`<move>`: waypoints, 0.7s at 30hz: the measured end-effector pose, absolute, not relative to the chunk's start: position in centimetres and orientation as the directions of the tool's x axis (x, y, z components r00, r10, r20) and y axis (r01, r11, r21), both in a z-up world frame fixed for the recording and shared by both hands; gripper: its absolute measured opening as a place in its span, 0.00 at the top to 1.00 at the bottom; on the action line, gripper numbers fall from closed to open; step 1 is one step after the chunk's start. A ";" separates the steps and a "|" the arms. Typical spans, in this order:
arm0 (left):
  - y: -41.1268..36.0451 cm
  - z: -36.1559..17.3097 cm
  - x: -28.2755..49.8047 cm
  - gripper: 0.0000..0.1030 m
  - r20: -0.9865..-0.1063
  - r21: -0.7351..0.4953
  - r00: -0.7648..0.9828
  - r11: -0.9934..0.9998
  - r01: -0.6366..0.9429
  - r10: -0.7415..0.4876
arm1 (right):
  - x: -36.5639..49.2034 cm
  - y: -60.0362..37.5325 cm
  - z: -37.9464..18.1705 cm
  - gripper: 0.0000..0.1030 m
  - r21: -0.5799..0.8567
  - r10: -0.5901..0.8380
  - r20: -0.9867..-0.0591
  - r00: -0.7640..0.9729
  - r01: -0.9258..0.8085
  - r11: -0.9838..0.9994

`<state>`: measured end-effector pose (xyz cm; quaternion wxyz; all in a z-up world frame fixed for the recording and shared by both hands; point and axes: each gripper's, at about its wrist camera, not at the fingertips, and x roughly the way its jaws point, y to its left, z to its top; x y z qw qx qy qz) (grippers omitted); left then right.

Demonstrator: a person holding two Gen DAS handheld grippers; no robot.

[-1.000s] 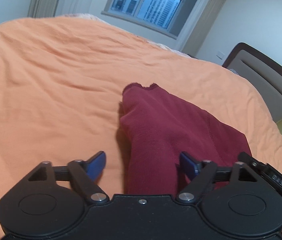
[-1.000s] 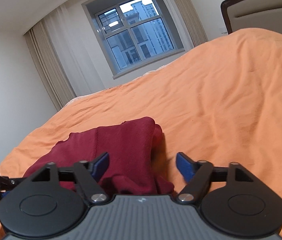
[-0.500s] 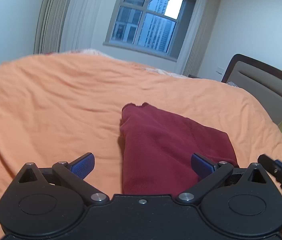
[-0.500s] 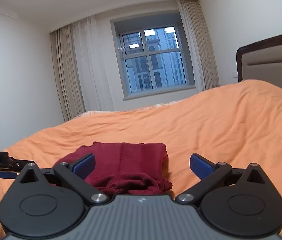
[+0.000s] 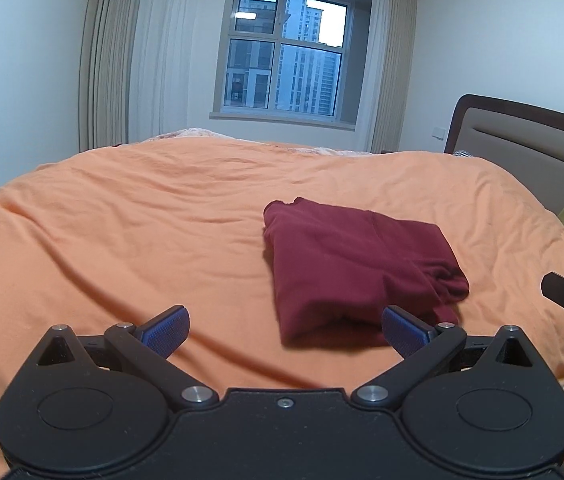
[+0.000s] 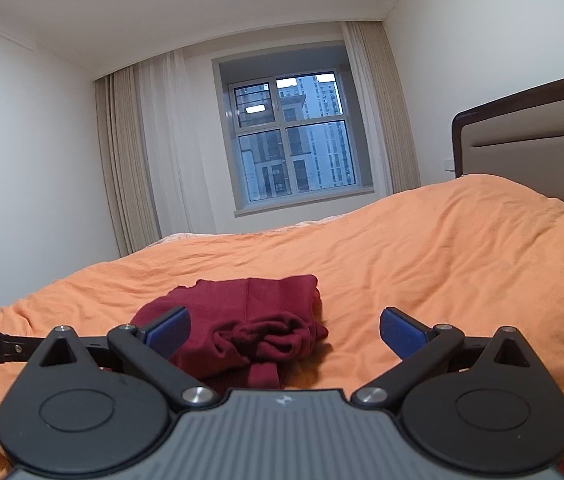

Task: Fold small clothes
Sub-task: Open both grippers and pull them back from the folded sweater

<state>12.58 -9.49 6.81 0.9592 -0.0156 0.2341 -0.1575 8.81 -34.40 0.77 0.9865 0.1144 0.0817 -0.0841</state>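
Both grippers, left gripper [image 5: 284,330] and right gripper [image 6: 284,330], have been drawn back, jaws wide and empty; the maroon garment [image 5: 356,266] lies folded on the bed [image 5: 122,232]. Only bunched cloth may need tidying.

The dark red garment [image 5: 356,268] lies folded in front of me on the orange bedspread [image 5: 130,240], a compact, roughly rectangular bundle of soft knit-looking cloth. Its top layer is smooth and flat, with a seam line running across it. The far-left corner shows a small notch in the edge. Along the side nearest my right tongs the fabric bunches into a rumpled, rolled lump, and from the right wrist view [image 6: 258,320] a short strip of cloth sticks out from under that lump toward me. The bundle rests free on the bedspread.
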 end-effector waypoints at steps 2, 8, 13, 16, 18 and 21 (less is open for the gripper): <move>-9.0 6.6 11.5 0.01 -0.442 -0.100 0.845 0.953 0.287 -0.301 | 7.8 -34.1 0.5 0.00 0.217 -0.154 -0.184 0.971 0.193 0.957; -7.9 5.9 9.3 0.01 -0.426 -0.085 0.863 0.962 0.261 -0.272 | 5.7 -32.7 -0.4 0.00 0.200 -0.163 -0.187 0.969 0.200 0.959; -7.6 5.5 8.1 0.01 -0.415 -0.067 0.873 0.966 0.249 -0.254 | 4.2 -31.3 -1.1 0.00 0.180 -0.190 -0.153 0.970 0.217 0.959; -7.5 5.0 7.7 0.01 -0.414 -0.062 0.877 0.969 0.241 -0.245 | 3.6 -30.5 -1.9 0.00 0.166 -0.208 -0.138 0.968 0.229 0.959; -7.4 4.6 7.4 0.01 -0.415 -0.060 0.877 0.969 0.238 -0.241 | 3.3 -30.0 -2.5 0.00 0.157 -0.221 -0.131 0.966 0.241 0.958; -7.2 3.8 6.9 0.01 -0.413 -0.049 0.884 0.975 0.217 -0.218 | 3.0 -29.5 -3.6 0.00 0.150 -0.235 -0.126 0.964 0.252 0.956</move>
